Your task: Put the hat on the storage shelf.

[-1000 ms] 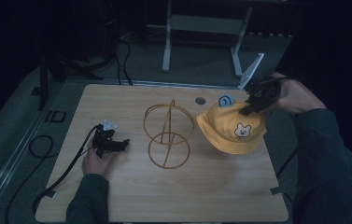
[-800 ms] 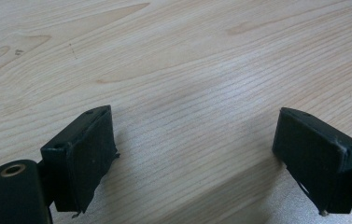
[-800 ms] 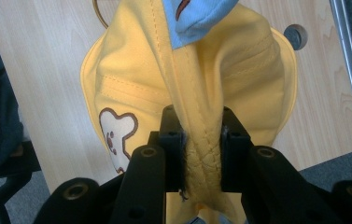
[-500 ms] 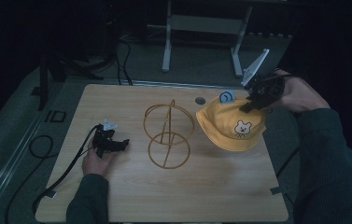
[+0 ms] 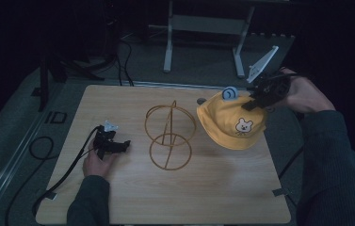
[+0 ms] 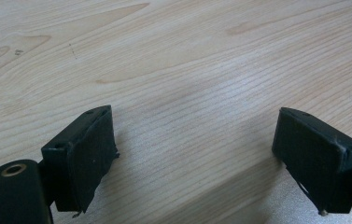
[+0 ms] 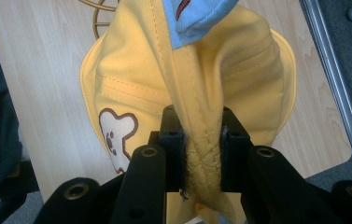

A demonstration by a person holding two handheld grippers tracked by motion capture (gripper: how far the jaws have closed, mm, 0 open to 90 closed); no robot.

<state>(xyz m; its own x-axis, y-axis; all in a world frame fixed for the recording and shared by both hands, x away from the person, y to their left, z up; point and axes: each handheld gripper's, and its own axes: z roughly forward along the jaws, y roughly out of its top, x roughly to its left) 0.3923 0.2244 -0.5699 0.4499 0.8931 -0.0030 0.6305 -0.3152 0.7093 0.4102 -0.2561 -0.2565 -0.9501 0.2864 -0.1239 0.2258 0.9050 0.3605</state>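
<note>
A yellow child's hat with a bear patch and a blue snail ear hangs lifted over the table's right side. My right gripper is shut on a fold of its crown; in the right gripper view the yellow fabric is pinched between the black jaws of the right gripper. A gold wire stand of two rings on a post sits mid-table, left of the hat. My left gripper rests on the wood at the left. Its jaws stand wide apart over bare table in the left gripper view.
The light wooden table has free room in front. A metal frame stands on the floor beyond the far edge. A black cable trails from the left gripper off the table's left side. A small dark disc lies near the far edge.
The right gripper has carried the hat slightly left and down toward the wire stand. The left gripper has stayed put.
</note>
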